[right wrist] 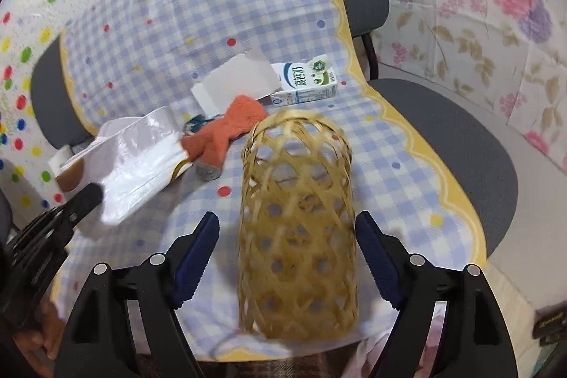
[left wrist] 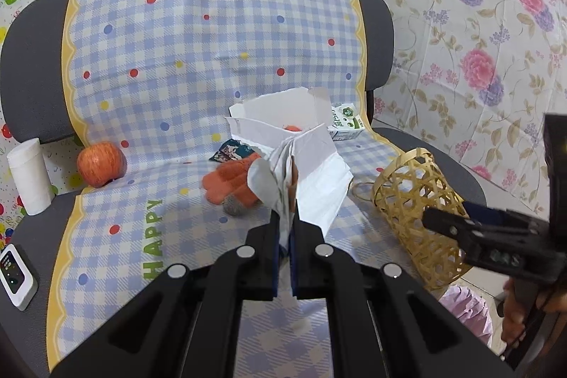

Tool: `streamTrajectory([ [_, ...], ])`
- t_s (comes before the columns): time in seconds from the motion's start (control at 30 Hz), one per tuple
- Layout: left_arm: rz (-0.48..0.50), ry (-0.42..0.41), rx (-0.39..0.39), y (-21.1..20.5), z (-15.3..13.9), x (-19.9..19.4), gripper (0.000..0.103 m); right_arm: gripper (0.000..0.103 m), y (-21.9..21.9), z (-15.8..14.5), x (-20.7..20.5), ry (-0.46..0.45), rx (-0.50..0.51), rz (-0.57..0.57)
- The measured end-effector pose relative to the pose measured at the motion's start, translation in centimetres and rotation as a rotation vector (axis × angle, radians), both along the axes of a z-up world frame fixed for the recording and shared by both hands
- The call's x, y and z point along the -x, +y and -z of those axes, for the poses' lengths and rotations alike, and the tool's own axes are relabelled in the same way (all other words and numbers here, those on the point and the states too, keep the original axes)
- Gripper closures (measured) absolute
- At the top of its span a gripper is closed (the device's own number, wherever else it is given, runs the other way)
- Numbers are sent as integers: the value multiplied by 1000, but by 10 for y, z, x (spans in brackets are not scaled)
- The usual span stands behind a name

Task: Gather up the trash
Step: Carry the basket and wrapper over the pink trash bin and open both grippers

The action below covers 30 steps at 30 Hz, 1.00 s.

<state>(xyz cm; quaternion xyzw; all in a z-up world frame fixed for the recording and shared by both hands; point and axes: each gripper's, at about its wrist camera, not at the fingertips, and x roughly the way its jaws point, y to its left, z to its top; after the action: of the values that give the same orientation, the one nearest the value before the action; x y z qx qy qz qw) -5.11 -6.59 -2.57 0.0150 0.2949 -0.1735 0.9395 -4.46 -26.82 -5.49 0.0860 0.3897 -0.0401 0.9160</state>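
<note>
Trash sat pinched in your left gripper [left wrist: 285, 218]: a crumpled white plastic wrapper [left wrist: 312, 172], the jaws pressed together on its lower fold and the rest fanning up above the fingertips. Your right gripper [right wrist: 287, 232] stood spread wide on either side of the woven bamboo basket [right wrist: 297, 229], which lay on its side near the front edge of the seat; the blue pads [right wrist: 198, 247] showed a gap from the weave on both sides, so nothing was gripped there.

Under both grippers lay a blue checked cloth [left wrist: 117, 236] with a yellow scalloped border and the green word "HAPPY" running along it. Beyond the wrapper you had an orange glove [left wrist: 230, 183] with a grey cuff, touching a small dark printed packet [left wrist: 230, 153]. Behind those stood a torn white paper box [left wrist: 276, 116], and just beside it a milk carton [right wrist: 308, 82] lying flat, printed with blue Chinese characters and a green badge.

Open cloth lay left of the glove, up to an apple [left wrist: 101, 163] at the chair's back corner. A white roll [left wrist: 30, 176] stood beside it, off the cloth, and a small white device [left wrist: 16, 275] rested on the seat's left edge.
</note>
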Motion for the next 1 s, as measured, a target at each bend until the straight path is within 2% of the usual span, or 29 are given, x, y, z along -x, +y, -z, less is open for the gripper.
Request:
streamTrajectory([
  [0.13,-2,11,-4,0,4,-3,101,24,0,3,-19,36,22,16],
  [0.17,-1,13,-5,0,5,-4,101,30,0,4,-20,39,32,26],
  [0.23,-2,18,-6,1,7,-7,101,31,2,4,-22,35,46,28],
  [0.33,-5,28,3,3,9,-13,101,34,3,-2,-14,-16,61,38],
  [0.5,25,21,24,-2,9,-13,101,34,-8,-19,10,-103,-5,56],
  [0.7,121,-9,57,-23,2,4,101,34,-19,-44,57,-198,-21,85],
  [0.83,212,-39,58,-47,-2,24,101,33,-30,-58,95,-245,24,138],
  [1.0,349,-60,43,-85,1,57,101,33,-46,-59,137,-251,83,221],
])
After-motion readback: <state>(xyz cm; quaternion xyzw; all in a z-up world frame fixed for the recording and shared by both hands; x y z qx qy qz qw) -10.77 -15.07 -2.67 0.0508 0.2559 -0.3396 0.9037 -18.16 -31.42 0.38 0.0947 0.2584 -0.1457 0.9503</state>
